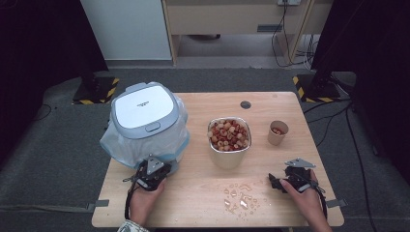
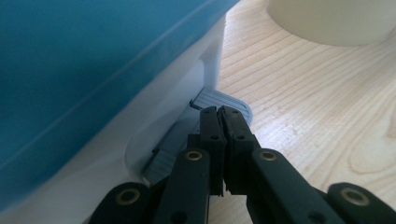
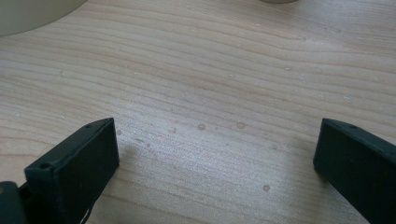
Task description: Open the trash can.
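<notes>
A lab: hazard-taped stand bases (image 1: 94, 90), loose cables (image 1: 290, 43).

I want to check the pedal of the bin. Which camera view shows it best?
The left gripper view: the grey ribbed pedal sits close up at the pedal bin base, with the shut left gripper at it. In the high view the left gripper covers that spot.

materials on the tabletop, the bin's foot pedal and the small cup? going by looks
Tabletop: light wood or a wood-look laminate, matte; the grain lines run clearly, but the pictures cannot tell which.
Foot pedal: looks like grey moulded plastic, with ridges across its top and a dull finish.
Small cup: probably paper, tan and matte with a thin rim; too small to be certain.
</notes>
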